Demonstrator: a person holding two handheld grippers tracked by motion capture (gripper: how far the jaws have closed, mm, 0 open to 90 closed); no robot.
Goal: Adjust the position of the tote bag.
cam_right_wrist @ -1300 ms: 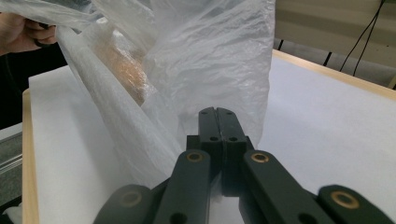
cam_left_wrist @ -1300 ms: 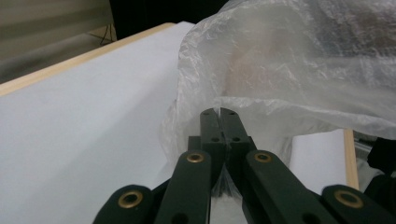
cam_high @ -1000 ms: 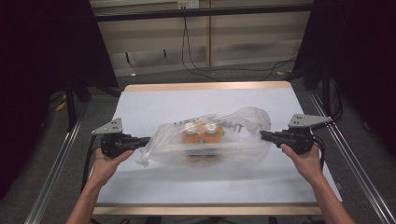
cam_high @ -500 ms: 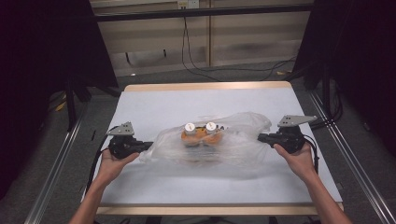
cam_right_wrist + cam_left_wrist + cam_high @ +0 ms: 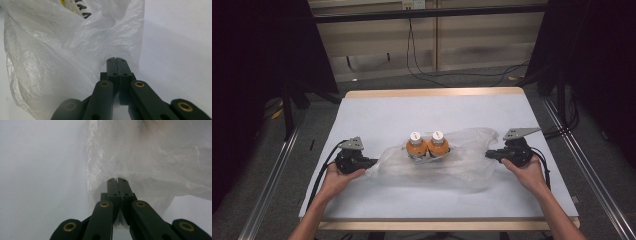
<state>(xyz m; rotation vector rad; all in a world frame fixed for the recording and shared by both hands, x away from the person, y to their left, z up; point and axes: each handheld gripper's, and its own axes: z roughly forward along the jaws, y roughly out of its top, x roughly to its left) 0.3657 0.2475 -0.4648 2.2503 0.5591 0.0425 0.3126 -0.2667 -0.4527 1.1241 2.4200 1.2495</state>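
Plastic bag [image 5: 462, 162]: clear, crinkled, lying flattened across the counter [image 5: 377, 115] centre, long axis running 9 to 3 o'clock. Two orange bottles [image 5: 426, 145], white caps, upright, side by side and touching, standing at the bag's 12 o'clock edge.

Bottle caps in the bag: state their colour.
White caps on orange bottles, clearest in the high view.

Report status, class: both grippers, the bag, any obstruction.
Left gripper shut on plastic bag. Right gripper shut on opposite end. Two orange bottles upright. Nothing in the way.
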